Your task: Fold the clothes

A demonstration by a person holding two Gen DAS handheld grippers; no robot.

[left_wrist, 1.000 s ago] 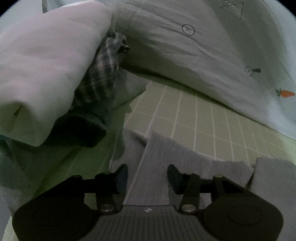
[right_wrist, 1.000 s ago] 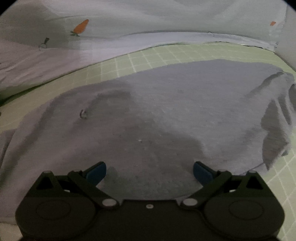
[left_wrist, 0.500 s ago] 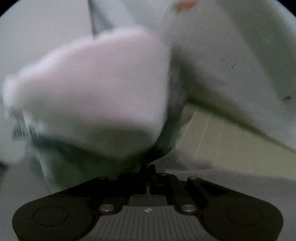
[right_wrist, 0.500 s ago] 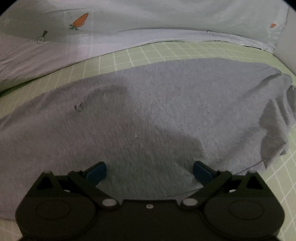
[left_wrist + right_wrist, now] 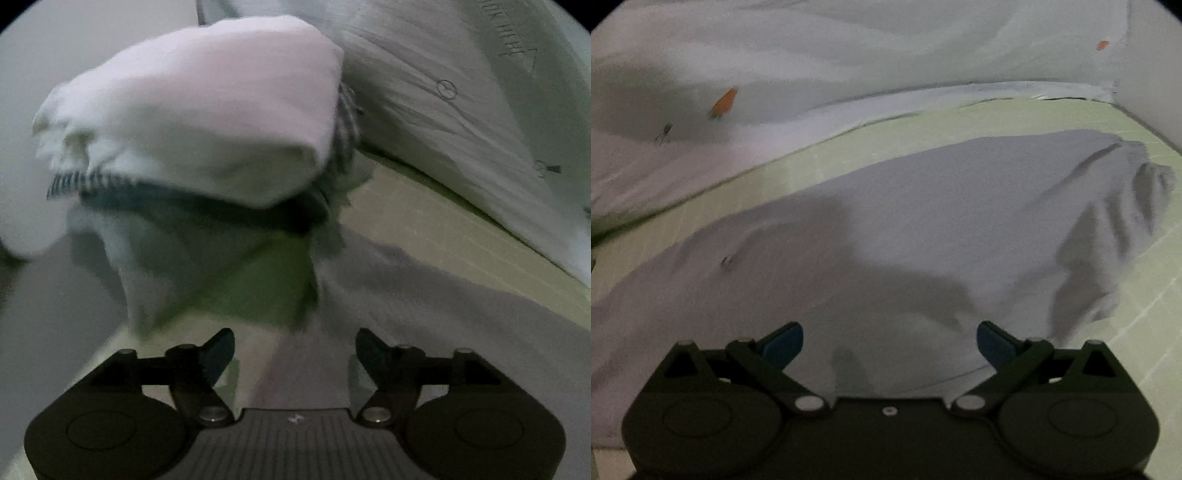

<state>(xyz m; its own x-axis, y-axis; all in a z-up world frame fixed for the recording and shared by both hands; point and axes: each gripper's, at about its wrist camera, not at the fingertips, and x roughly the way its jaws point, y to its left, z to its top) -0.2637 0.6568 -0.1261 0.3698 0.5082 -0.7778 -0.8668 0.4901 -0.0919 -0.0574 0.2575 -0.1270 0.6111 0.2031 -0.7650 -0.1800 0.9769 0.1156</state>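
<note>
Clothes pile (image 5: 199, 110) blocks left — duvet (image 5: 849, 55) bounds far side.

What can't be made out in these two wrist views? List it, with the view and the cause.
- Left wrist: the stacked clothes under the white folded garment; only a plaid edge shows, the rest is covered and blurred.
- Left wrist: the grey garment runs behind the left gripper, whose jaws are opening with nothing pinched.
- Right wrist: the grey garment's near hem, hidden by the right gripper.
- Right wrist: the small dark mark, too small and blurred.
</note>
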